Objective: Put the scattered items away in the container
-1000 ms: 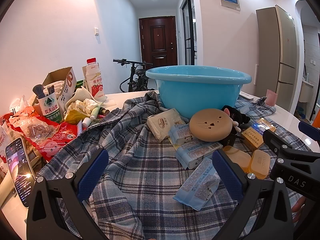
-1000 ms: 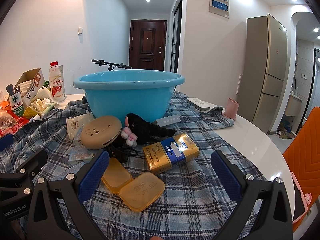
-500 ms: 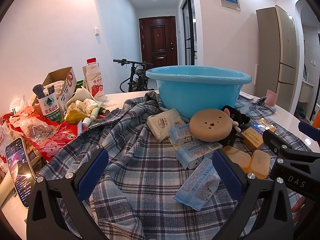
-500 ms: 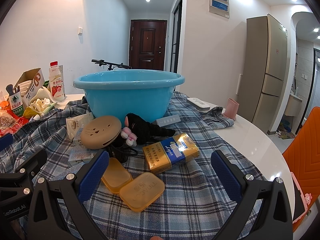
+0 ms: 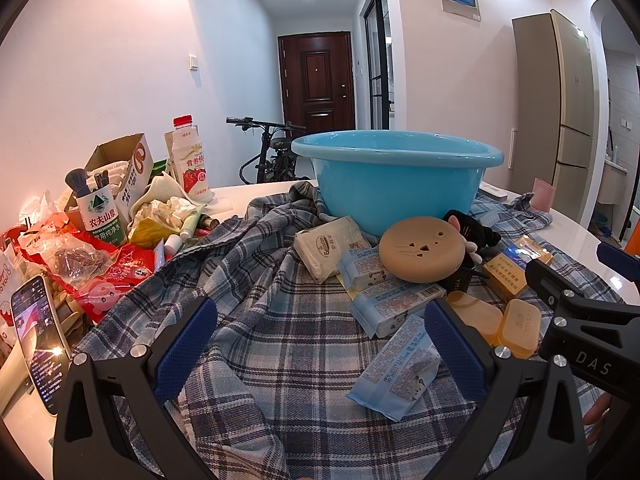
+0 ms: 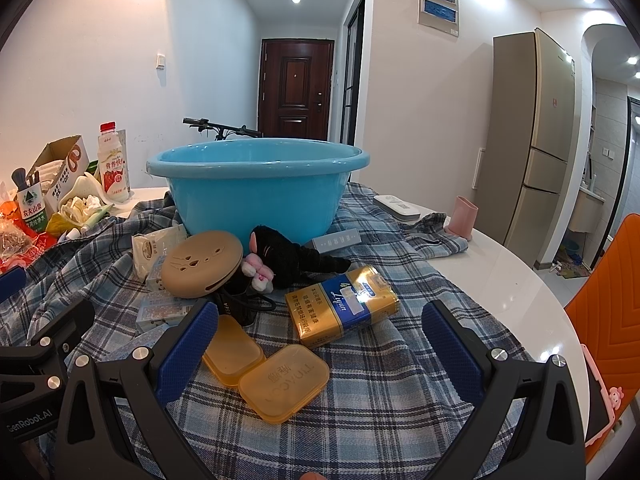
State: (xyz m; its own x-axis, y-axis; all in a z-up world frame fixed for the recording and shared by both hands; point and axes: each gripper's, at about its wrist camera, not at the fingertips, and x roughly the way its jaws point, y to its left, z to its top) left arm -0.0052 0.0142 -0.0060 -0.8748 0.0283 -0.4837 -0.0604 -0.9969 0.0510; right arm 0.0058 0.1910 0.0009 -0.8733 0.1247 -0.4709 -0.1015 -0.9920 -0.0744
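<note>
A blue plastic basin [image 5: 394, 178] [image 6: 256, 188] stands at the back of a plaid cloth [image 5: 280, 320]. In front of it lie a tan round case [image 5: 422, 254] [image 6: 202, 262], a black plush toy [image 6: 292, 258], a gold and blue carton [image 6: 342, 304], two amber soap boxes [image 6: 266, 372], a white pack [image 5: 326, 244] and several light blue wipe packs [image 5: 396, 368]. My left gripper [image 5: 320, 352] is open and empty above the cloth, left of the packs. My right gripper [image 6: 320, 352] is open and empty, with the amber boxes between its fingers.
Clutter sits at the left: a cardboard box [image 5: 120, 164], a milk bottle [image 5: 190, 164], red bags [image 5: 100, 276] and a phone [image 5: 38, 336]. A pink cup [image 6: 462, 216] and a white remote [image 6: 396, 206] lie at the right. An orange chair [image 6: 612, 320] stands beyond the table edge.
</note>
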